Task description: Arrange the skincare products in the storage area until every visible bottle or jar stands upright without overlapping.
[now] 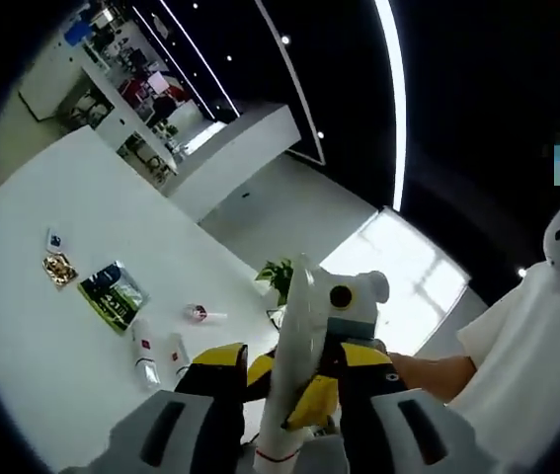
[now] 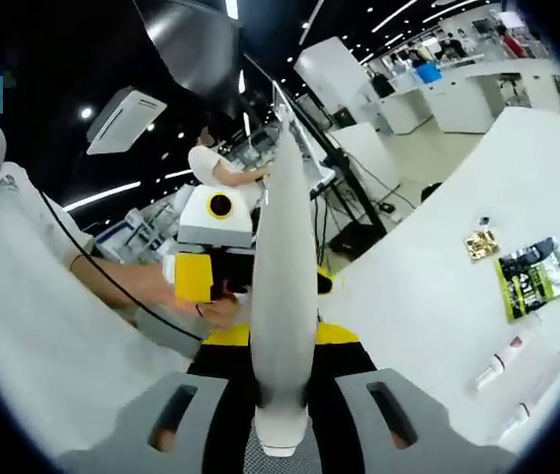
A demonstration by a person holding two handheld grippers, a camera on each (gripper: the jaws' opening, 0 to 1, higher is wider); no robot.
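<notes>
The big white counter [image 1: 52, 375] lies tilted in both views. A person in a white shirt [image 2: 23, 326] stands close by. The right tongs [image 2: 281, 395] are clamped on a long white tube [image 2: 282, 267], held up in the air away from the counter. The left tongs [image 1: 289, 395] hold the same white tube from the other side. On the counter lie a green and black packet [image 1: 112, 293], a few small white tubes [image 1: 144, 353] lying flat near it, and a little gold packet [image 1: 58, 268]. A green plant [image 1: 278, 276] sits at the counter's far edge.
</notes>
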